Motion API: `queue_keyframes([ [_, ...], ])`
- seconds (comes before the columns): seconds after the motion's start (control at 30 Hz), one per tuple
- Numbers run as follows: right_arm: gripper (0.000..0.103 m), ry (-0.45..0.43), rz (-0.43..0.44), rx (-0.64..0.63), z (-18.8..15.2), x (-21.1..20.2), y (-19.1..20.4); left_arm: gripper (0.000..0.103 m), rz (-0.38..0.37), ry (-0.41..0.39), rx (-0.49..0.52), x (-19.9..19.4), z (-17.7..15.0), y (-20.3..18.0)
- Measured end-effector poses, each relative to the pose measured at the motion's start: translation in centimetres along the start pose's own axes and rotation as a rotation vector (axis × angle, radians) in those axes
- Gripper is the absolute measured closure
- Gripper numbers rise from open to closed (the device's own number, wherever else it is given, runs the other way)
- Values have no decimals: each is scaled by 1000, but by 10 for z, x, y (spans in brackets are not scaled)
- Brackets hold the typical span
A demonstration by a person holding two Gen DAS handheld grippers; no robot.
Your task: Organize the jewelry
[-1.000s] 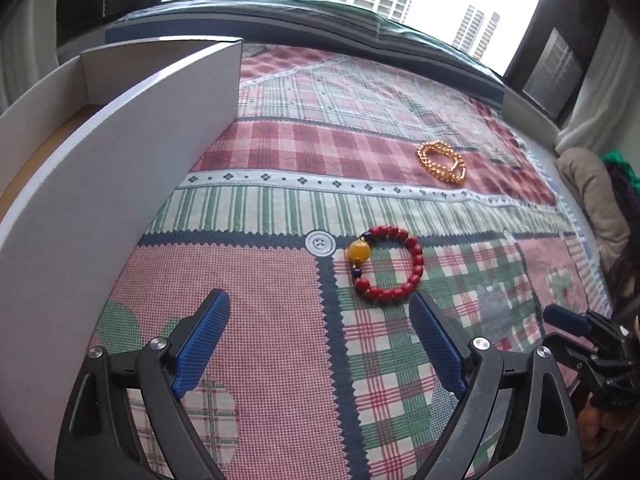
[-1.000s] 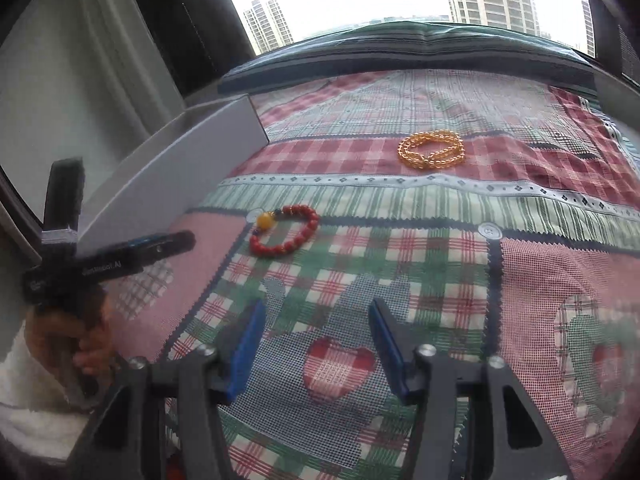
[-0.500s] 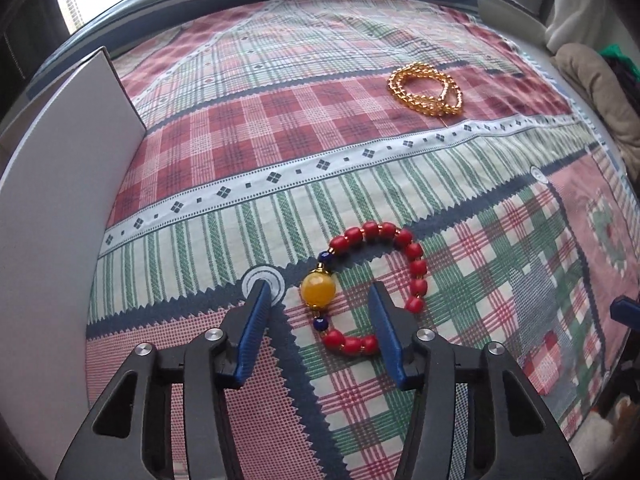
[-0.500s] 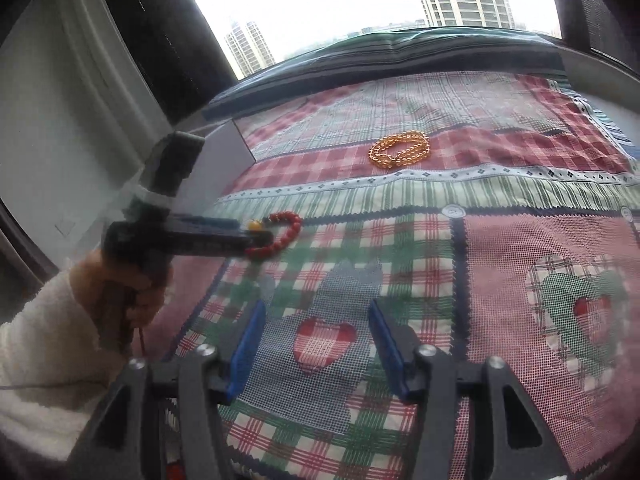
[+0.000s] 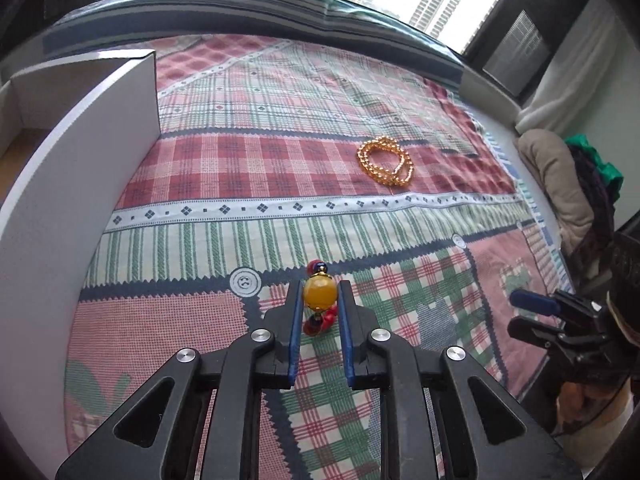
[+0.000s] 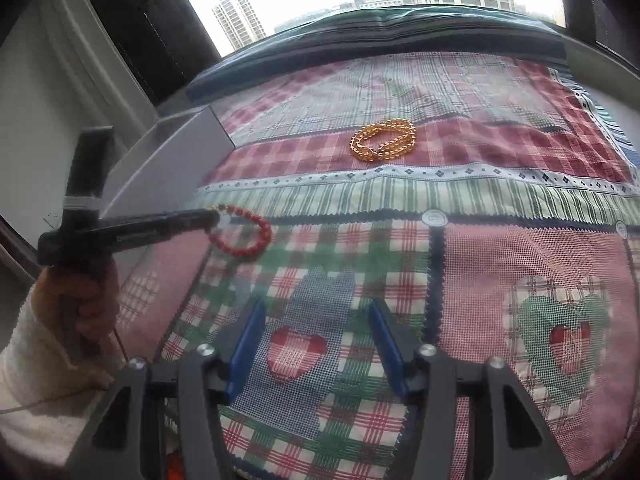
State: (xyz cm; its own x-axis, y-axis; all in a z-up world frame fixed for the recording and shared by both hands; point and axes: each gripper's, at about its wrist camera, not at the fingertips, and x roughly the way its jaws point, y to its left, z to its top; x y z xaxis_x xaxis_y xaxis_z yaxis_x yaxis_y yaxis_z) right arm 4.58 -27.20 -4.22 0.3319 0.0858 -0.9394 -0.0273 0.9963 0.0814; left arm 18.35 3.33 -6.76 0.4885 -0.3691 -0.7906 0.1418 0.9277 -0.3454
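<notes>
Left claw clamped on the red bead bracelet; right claw apart and holding nothing.

The left claw (image 5: 319, 295) grips the red bead bracelet (image 5: 319, 300) by its large amber bead, pinched between the blue pads (image 5: 297, 320); most of the red loop is hidden behind the fingers, with only a few beads showing above and below. From the right wrist view the loop (image 6: 244, 232) hangs off the left claw's tip (image 6: 214, 216), and whether it touches the patchwork cloth (image 6: 520, 264) cannot be told. The gold bead bracelet (image 5: 386, 162) lies ahead and to the right of the left claw, well apart. The white box (image 5: 80, 168) stands at its left, cut off by the frame. The right claw (image 6: 316, 344) hovers with fingers spread.
</notes>
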Motion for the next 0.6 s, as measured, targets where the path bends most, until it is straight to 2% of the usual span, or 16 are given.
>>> queue_keyframes([
  [0.13, 48, 48, -12, 6, 34, 14, -17, 88, -33, -50, -53, -29, -2, 7],
  [0.23, 48, 70, 10, 39, 62, 31, -33, 88, -51, -66, -96, -42, -6, 19],
  [0.37, 48, 51, -25, 163, 113, 49, -72, 88, -41, -91, -128, -54, -14, 31],
  [0.43, 48, 89, -41, 203, 140, 66, -87, 88, -37, -98, -142, -59, -19, 37],
  [0.53, 48, 156, -70, 151, 171, 100, -86, 88, -28, -100, -164, -63, -25, 45],
  [0.6, 48, 185, -140, 124, 181, 123, -82, 88, -21, -101, -172, -64, -27, 49],
])
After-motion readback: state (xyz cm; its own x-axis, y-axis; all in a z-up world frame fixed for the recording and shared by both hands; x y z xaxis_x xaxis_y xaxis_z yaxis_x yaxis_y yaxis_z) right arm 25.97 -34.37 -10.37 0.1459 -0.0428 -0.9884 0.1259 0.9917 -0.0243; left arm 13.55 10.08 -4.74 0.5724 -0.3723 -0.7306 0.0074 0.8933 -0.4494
